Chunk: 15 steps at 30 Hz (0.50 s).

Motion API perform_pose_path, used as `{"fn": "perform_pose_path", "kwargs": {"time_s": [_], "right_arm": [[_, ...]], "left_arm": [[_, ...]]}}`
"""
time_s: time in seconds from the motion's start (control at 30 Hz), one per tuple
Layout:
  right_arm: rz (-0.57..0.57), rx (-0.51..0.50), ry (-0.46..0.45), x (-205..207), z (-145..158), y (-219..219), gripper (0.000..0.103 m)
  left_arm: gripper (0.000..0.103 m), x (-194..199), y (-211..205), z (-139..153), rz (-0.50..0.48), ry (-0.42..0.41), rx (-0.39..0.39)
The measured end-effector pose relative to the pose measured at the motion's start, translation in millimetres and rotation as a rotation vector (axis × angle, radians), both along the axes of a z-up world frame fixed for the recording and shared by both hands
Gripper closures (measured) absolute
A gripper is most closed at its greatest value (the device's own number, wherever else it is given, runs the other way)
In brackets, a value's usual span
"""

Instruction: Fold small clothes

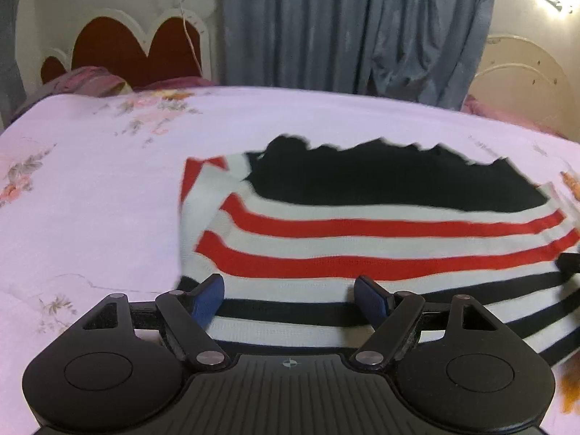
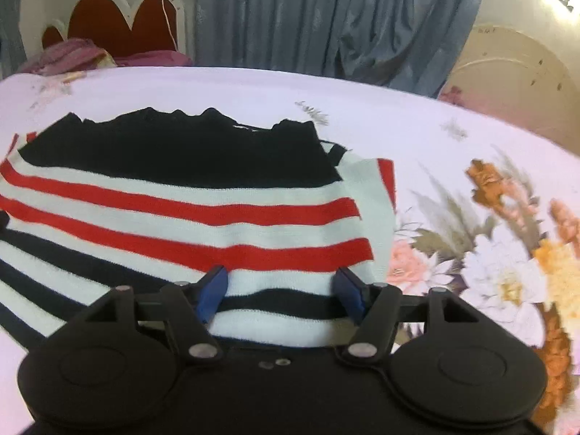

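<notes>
On the floral bedsheet [image 1: 90, 188], the striped garment [image 1: 362, 239] lies below both gaping, empty tools [image 1: 291, 299] [image 2: 281, 290].

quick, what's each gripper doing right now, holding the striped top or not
Left gripper: open, fingers apart over the near edge of the striped top, not gripping it.
Right gripper: open, fingers spread over the same edge, nothing pinched.

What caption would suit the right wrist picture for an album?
Open right gripper poised over a striped sweater on a floral bedsheet.
</notes>
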State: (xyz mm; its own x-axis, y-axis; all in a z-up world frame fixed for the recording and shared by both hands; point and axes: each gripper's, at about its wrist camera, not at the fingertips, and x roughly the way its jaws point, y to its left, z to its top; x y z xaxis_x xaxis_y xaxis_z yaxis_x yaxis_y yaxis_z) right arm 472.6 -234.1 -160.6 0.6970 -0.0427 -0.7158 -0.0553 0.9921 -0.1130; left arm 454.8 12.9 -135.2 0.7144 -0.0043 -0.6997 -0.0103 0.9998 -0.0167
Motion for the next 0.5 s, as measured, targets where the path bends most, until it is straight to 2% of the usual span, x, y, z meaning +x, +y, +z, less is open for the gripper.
{"fn": "perform_pose_path", "kwargs": {"time_s": [0.03,0.1,0.23,0.3,0.5], "right_arm": [[0.014,0.025,-0.016,-5,5,7,0.056],[0.063,0.047,-0.033,-15,9,24,0.056],[0.147,0.036,0.011,-27,-1,59,0.054],[0.157,0.034,0.024,-33,-7,68,0.049],[0.117,0.004,0.049,-49,-17,73,0.049]], "left_arm": [[0.025,-4,-7,3,-0.018,-0.014,-0.018],[0.025,-11,-24,5,-0.061,-0.021,-0.018],[0.025,-20,-49,-2,-0.120,0.001,0.001],[0.025,-26,-55,-5,-0.134,0.012,0.016],[0.025,-42,-56,-11,-0.141,0.032,0.046]]}}
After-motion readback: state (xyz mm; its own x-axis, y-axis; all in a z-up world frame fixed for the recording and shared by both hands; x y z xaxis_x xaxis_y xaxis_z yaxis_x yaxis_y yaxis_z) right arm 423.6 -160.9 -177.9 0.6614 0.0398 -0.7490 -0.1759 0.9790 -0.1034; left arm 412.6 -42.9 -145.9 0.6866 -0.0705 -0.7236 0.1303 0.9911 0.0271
